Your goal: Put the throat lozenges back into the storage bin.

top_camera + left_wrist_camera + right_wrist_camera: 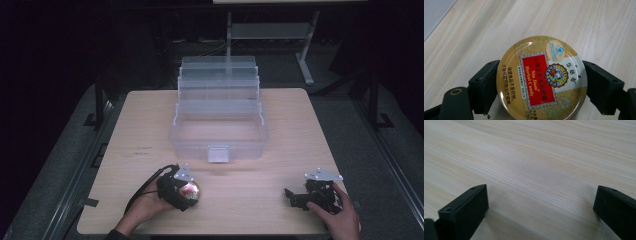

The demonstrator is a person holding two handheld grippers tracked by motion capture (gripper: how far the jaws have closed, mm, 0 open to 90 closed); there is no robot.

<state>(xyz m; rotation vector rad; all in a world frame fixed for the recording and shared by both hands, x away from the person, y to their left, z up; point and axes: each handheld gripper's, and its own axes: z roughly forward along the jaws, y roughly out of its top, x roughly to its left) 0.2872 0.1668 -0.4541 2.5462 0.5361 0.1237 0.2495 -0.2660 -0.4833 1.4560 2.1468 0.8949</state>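
Note:
A round gold candy tin [541, 77] with a red label reading "Nin Jiom Herbal Candy" sits between the two black jaws of my left gripper [541, 82], which is shut on its sides. In the high view the left gripper [186, 191] holds the tin [190, 190] low over the table's front left, in a person's hand. My right gripper [540, 207] stands open over bare wood, nothing between its jaws. It rests at the table's front right [292, 196], held by the other hand.
A clear plastic tiered organiser box [219, 115] stands open at the middle back of the wooden table [260, 185], its latch facing the front. Dark floor and a metal stand [305, 45] lie beyond the far edge.

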